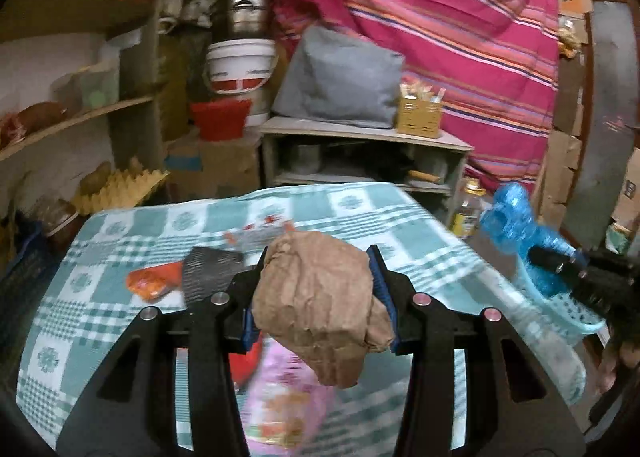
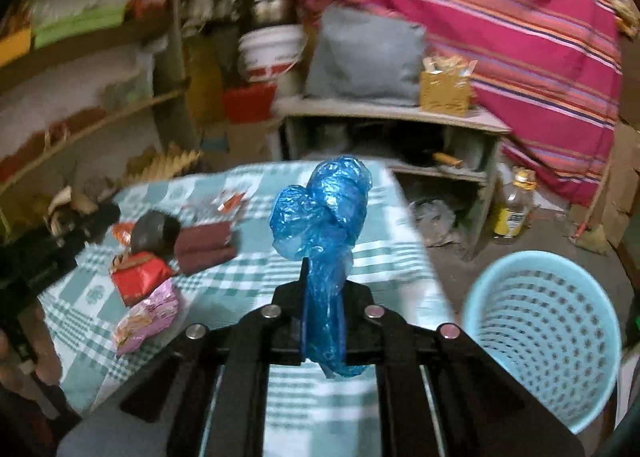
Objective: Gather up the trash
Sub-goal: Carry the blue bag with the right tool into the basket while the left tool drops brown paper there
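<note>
Left gripper (image 1: 318,297) pinching crumpled brown paper bag (image 1: 320,305), blue pads pressed into both sides, bag lifted clear above checked tablecloth (image 1: 100,297). Right gripper (image 2: 323,297) nearly closed, clamping twisted blue plastic bag (image 2: 322,217) by its lower tail, knotted bulk sticking up past the fingertips. Both pieces held off the table, probably for carrying to light blue mesh basket (image 2: 548,333), which sits right of the table edge, lower than the cloth. Likely reason for tail grip: thin film, easiest to catch where bunched. Paper bag taken across its middle since bulky and stiff.

Still on the cloth, left of the basket and well apart from it: red packet (image 2: 138,277), pink wrapper (image 2: 148,317), dark brown pouch (image 2: 204,243), orange wrapper (image 1: 154,281).

Right wrist view only: basket interior, seemingly nothing inside; full spread of leftover litter; left gripper as dark shape at far left. Left wrist view only: blue bag (image 1: 516,225) with right gripper just above basket rim (image 1: 576,317), so drop close. Heavy motion blur in both.
</note>
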The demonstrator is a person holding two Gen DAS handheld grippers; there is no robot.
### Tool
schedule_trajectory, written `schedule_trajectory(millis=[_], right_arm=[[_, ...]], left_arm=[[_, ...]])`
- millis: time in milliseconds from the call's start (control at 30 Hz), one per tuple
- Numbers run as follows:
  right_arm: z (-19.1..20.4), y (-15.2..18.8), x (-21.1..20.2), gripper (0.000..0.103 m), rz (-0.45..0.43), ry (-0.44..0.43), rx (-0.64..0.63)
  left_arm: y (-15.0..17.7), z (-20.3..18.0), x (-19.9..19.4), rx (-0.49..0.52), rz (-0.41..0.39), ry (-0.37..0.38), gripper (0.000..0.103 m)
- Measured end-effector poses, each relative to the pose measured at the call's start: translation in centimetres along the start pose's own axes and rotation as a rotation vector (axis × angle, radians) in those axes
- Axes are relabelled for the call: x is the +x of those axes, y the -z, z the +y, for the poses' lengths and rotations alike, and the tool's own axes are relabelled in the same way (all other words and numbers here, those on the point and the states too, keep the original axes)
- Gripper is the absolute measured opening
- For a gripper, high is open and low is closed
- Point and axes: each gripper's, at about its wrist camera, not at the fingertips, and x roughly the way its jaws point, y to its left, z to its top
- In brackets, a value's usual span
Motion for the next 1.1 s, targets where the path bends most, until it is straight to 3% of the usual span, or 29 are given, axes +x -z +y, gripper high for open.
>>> schedule_trajectory(millis=[267, 467, 700, 1100], right_arm=[[-10.5, 0.8, -5.8, 0.01, -0.046, 0.128, 0.113], [-16.3, 2.3, -8.1, 0.01, -0.039, 0.204, 0.17], [-20.8, 3.8, -8.0, 0.01, -0.02, 0.249, 0.235], [-24.0, 4.4, -6.6, 0.01, 0.0, 0.275, 0.323]], left_arm=[[-1.1, -8.9, 0.2, 0.077, -0.014, 0.122, 0.045], [-1.1, -15.9, 1.4, 0.127, -0.008, 0.219, 0.045], [-0.3, -21.9, 3.9, 0.166, 0.029, 0.293, 0.045], [-0.2, -28.5, 9.0, 0.193, 0.103, 0.36, 0.045]])
